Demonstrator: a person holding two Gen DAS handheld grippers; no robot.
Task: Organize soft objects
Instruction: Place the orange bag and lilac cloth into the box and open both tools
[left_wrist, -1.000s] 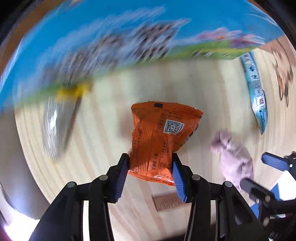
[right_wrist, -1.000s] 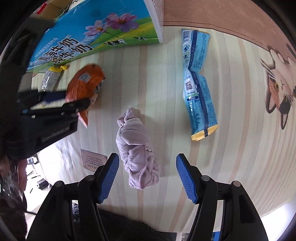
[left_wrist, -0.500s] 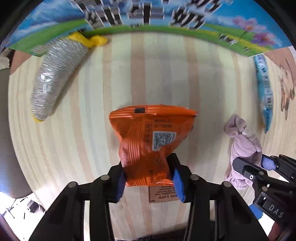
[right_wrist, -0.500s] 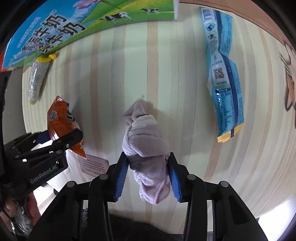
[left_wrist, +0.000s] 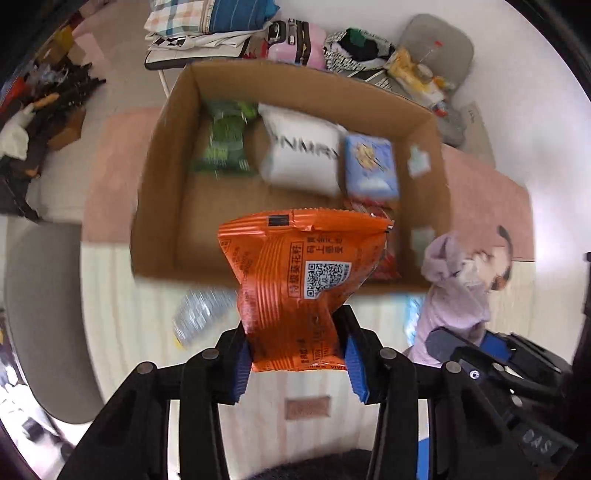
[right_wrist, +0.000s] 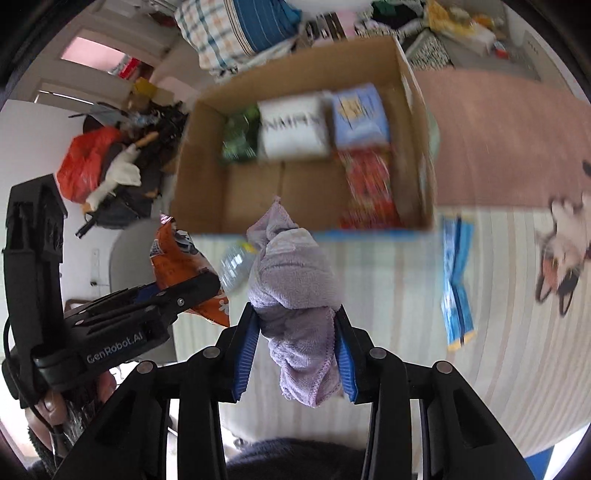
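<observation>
A pale striped wooden tabletop (left_wrist: 122, 325) fills the near ground, with a dusty-pink rug (right_wrist: 509, 136) beyond it. Against the white wall (right_wrist: 22, 147) lie folded plaid bedding (left_wrist: 207, 16), a grey cushion (left_wrist: 437, 48) and a cluttered heap with a red bag (right_wrist: 86, 162), all in soft daylight.

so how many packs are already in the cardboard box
4 visible: green packet at back left, white pack back middle, blue pack back right, red pack in front of it along the right wall. More may hide behind the near wall.

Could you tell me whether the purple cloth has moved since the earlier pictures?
Yes. The purple cloth, clamped in the right tongs, is up off the striped table, toward the cardboard box.
</observation>
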